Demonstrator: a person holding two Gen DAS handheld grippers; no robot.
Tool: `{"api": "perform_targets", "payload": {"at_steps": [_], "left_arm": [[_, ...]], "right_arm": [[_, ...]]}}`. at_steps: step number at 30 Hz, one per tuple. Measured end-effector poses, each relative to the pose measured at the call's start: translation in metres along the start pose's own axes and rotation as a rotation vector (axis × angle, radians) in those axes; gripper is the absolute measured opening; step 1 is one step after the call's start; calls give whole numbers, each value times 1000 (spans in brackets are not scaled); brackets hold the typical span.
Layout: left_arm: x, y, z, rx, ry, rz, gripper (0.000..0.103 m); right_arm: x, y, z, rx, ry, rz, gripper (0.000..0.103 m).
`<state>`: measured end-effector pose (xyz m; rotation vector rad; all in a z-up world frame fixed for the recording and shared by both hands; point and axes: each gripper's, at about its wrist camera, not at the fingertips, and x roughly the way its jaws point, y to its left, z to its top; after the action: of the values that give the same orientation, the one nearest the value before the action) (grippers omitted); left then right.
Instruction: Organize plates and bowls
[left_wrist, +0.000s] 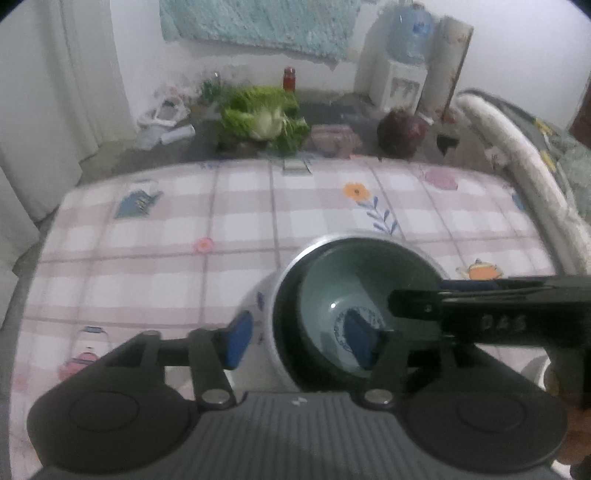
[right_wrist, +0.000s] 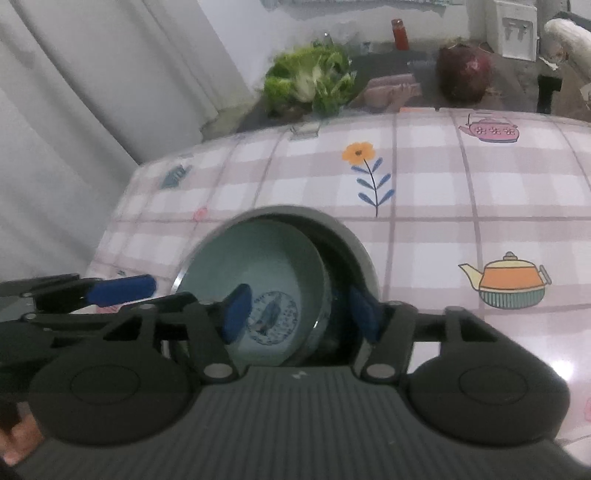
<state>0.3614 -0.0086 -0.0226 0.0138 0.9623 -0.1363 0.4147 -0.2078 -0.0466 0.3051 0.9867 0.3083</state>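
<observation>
Home room, white wall and curtains at upper left of both views; a counter (left_wrist: 155, 258) under a pink checked cloth with printed flowers and teapots, a cabbage (left_wrist: 264, 118) and a dark round vegetable (left_wrist: 402, 133) on the floor beyond its far edge. Lower centre of the left wrist view: a large bowl (left_wrist: 266, 314), white outside with blue marks, upright on the cloth, mouth up. Nested in it, a small bowl (left_wrist: 332, 291), pale green inside with a blue medallion at the bottom, tilted and leaning against the large bowl's wall rather than sitting level. Left gripper (left_wrist: 303, 341) straddles the large bowl's near wall, one blue pad outside, one inside; jaws about half open, pads apparently clear, holding nothing. Right gripper (right_wrist: 301, 314), lower centre of its own view, straddles the small bowl's rim, likewise half open, no grip evident. Judgement: stacking done, both releasing. Neither bowl has a long axis; the small bowl's opening tips toward the upper left of the right wrist view.
</observation>
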Motion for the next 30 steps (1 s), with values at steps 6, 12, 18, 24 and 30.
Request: {"api": "perform_targets", "payload": {"at_steps": [6,12,18,24,30], "left_arm": [[-56,15,-20,-3,-75,-19,82],[-124,43,-80,-47,-172,50,95],[-169,78,-155,-160,-191,95,97],[-189,108,-220,-261,-171,81,97],[-194,116,-263,-309,-168,69,97]], "right_arm": [[-50,1,-14,39,-76,29,65],[-120,13,-67,66,-168,89,66],[-159,36,-152,129,-157,194,67],[-162,67,-227,175,-100,306,67],[-136,91,-273,195,0,329,67]]}}
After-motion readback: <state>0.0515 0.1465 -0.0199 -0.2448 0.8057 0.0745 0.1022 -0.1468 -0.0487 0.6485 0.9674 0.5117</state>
